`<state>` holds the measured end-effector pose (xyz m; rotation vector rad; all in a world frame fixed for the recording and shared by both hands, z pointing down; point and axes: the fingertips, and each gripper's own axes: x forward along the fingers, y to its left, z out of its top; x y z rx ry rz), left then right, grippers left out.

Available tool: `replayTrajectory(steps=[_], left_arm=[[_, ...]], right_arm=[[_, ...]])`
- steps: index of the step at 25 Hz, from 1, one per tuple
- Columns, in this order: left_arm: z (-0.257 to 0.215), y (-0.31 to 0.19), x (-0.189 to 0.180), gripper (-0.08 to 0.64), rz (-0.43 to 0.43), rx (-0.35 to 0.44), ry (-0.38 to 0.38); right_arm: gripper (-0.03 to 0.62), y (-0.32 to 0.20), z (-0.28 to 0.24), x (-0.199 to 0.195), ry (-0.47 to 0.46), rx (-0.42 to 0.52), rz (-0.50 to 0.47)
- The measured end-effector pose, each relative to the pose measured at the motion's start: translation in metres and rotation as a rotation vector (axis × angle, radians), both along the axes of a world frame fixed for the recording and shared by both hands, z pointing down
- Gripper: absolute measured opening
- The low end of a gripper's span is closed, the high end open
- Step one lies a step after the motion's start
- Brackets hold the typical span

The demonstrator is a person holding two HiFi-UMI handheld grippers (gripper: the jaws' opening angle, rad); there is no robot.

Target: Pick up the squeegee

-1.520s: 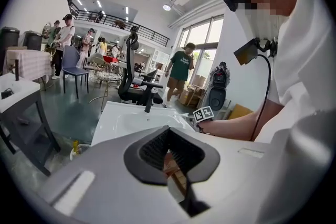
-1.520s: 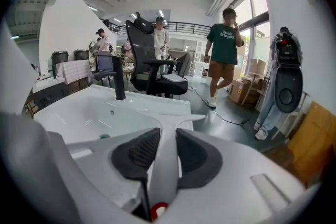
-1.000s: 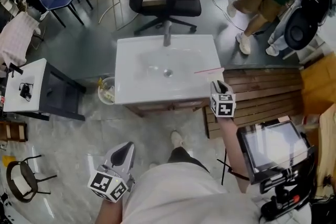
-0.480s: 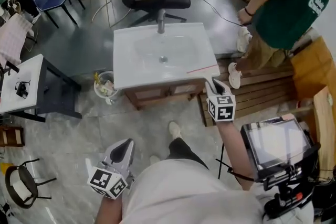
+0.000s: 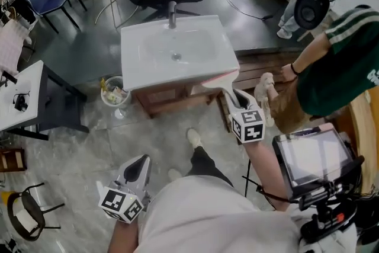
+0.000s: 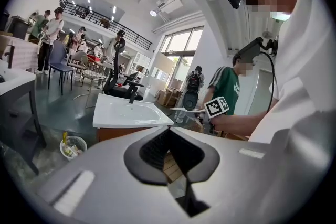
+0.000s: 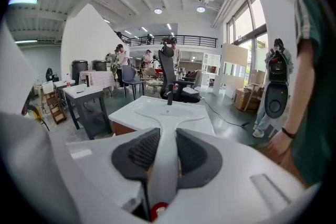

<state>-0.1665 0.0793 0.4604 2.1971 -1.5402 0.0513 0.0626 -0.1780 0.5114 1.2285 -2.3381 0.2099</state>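
Observation:
The squeegee (image 5: 218, 81) has a white handle and a thin red-edged blade, and it hangs in the air by the front right corner of the white sink (image 5: 127, 77). My right gripper (image 5: 237, 98) is shut on its handle. In the right gripper view the handle (image 7: 164, 162) runs up between the dark pads and widens toward the blade over the sink (image 7: 131, 115). My left gripper (image 5: 137, 170) is low at my left side, shut and holding nothing; its pad tips (image 6: 168, 134) meet.
A black faucet (image 5: 172, 12) stands at the sink's back. A waste basket (image 5: 112, 95) sits left of the sink cabinet, with a white table (image 5: 21, 98) beyond it. A person in a green shirt (image 5: 337, 62) stands close on the right over a wooden slat platform (image 5: 254, 68). A tablet on a stand (image 5: 311, 157) is at my right.
My right gripper has drawn the squeegee off the sink's right edge, up and back toward me. The person in green has come closer on the right. My left gripper stays low.

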Motion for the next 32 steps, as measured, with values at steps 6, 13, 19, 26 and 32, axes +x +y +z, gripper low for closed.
replayTrajectory(steps=[6,13,19,26,32], left_arm=[[-0.004,0.004,0.008,0.008,0.013,0.005,0.0],[-0.007,0.008,0.015,0.008,0.036,0.01,-0.006],[-0.005,0.008,0.018,0.008,0.039,0.005,-0.002],[-0.005,0.003,0.023,0.008,0.052,0.005,0.005],[-0.007,0.0,0.025,0.008,0.05,0.001,-0.002]], right_arm=[[0.101,0.031,-0.008,-0.004,-0.011,0.003,-0.04],[0.101,0.054,-0.016,-0.013,-0.025,0.008,-0.076],[0.101,0.063,-0.02,-0.016,-0.028,0.017,-0.104],[0.101,0.064,-0.026,-0.017,-0.034,0.019,-0.117],[0.101,0.066,-0.028,-0.016,-0.04,0.024,-0.119]])
